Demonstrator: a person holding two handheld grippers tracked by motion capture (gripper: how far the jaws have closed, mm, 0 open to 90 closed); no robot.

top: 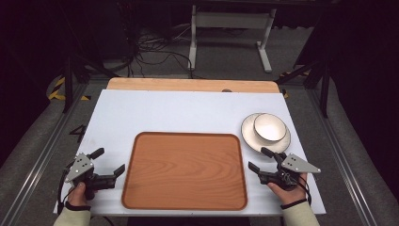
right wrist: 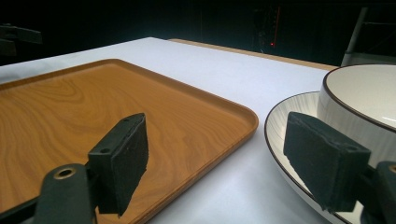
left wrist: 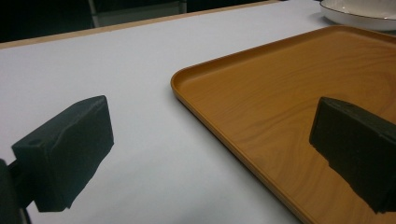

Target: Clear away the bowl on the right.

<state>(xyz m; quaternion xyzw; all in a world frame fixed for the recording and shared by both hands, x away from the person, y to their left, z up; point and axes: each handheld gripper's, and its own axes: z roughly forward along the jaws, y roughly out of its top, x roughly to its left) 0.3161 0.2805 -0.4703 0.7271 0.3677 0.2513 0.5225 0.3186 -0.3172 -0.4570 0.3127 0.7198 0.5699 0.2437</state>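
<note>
Two open grippers held at the sides of a wooden tray (top: pixel 184 170).

The left gripper (top: pixel 110 161) and the right gripper (top: pixel 258 159) are seen with jaws apart, nothing between them. The bowl (top: pixel 270 127) on its plate (top: pixel 248 134), just beyond the right gripper, is shown close in the right gripper view. The white table (top: pixel 179 110), cables and dark floor are given by the high view.
</note>
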